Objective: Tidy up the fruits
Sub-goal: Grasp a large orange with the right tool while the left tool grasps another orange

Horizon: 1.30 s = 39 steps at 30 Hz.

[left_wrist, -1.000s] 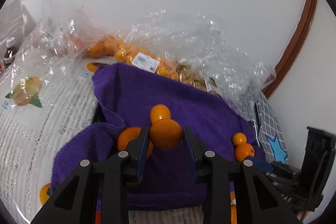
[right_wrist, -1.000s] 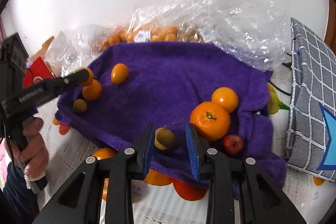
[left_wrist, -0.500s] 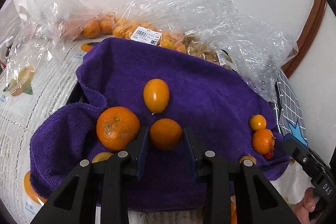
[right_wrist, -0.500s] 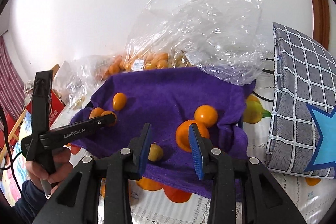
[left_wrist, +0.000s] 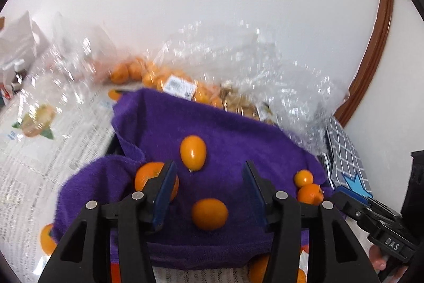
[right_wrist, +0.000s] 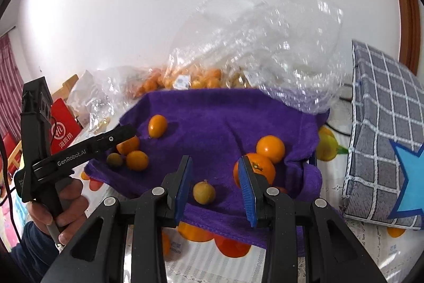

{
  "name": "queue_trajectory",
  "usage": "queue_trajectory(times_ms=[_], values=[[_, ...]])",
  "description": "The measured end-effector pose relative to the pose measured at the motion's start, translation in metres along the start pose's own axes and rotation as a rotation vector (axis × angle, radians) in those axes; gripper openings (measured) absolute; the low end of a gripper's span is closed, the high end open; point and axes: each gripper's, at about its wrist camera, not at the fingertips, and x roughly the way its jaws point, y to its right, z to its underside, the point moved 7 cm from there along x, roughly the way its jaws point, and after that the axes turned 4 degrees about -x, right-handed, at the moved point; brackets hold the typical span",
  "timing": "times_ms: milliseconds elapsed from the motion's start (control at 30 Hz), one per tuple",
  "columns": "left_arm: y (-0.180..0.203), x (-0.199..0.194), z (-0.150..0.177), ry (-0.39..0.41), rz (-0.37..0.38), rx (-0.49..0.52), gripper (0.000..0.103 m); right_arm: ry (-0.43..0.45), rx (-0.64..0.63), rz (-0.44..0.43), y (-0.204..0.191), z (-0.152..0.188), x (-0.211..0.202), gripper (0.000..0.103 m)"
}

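A purple towel (left_wrist: 238, 139) holds the loose fruit. My left gripper (left_wrist: 208, 169) hovers over its near part, jaws opening. A small round orange (left_wrist: 209, 214) lies on the towel below the gap, touched by neither pad. An oval kumquat (left_wrist: 193, 152) lies just beyond, and a bigger orange (left_wrist: 147, 177) sits behind the left finger. My right gripper (right_wrist: 214, 163) is open over the towel's (right_wrist: 217, 123) near edge. A small yellow-brown fruit (right_wrist: 204, 192) lies loose between its fingers. A large orange (right_wrist: 261, 169) sits behind the right finger, with a smaller orange (right_wrist: 270, 149) beyond it.
Clear plastic bags of oranges (left_wrist: 159, 76) crowd the wall behind the towel. A grey checked cushion (right_wrist: 384, 123) stands at the right and a red box (right_wrist: 62, 129) at the left. The fruit-print tablecloth (left_wrist: 39, 150) lies under everything. A hand (right_wrist: 58, 203) holds the left gripper.
My left gripper has spread its jaws and let the small orange go; it now lies on the towel. The right gripper lifted slightly, leaving the yellow-brown fruit loose between its fingers.
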Motion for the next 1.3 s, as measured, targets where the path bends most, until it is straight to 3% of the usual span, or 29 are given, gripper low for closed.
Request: queue_trajectory(times_ms=[200,400,500,700,900,1033,1133,1200,1300], values=[[-0.010,-0.022,0.002,0.040,-0.013,-0.010,0.049,0.057,-0.068,0.028,-0.019,0.003,-0.018,0.036],[-0.030,-0.051,0.020,0.013,-0.005,-0.045,0.049,0.021,-0.086,0.003,-0.038,0.026,-0.021,0.037],[-0.036,-0.061,0.030,-0.003,-0.017,-0.040,0.049,-0.011,-0.101,-0.018,-0.048,0.039,-0.020,0.046],[-0.048,-0.082,0.049,-0.033,-0.061,-0.018,0.050,-0.068,-0.137,-0.057,-0.067,0.060,-0.015,0.052],[-0.065,-0.091,0.050,-0.026,-0.074,-0.080,0.050,-0.132,-0.152,-0.053,-0.071,0.069,-0.001,0.053],[-0.068,-0.087,0.049,-0.035,-0.081,-0.099,0.050,-0.187,-0.110,-0.109,-0.068,0.071,0.009,0.053],[-0.067,-0.085,0.051,-0.041,-0.093,-0.085,0.050,-0.233,-0.135,-0.072,-0.071,0.076,0.019,0.053],[-0.065,-0.086,0.050,-0.032,-0.094,-0.069,0.050,-0.252,-0.156,-0.053,-0.074,0.080,0.021,0.044],[-0.064,-0.085,0.051,-0.038,-0.099,-0.061,0.050,-0.242,-0.174,-0.044,-0.076,0.081,0.018,0.041]])
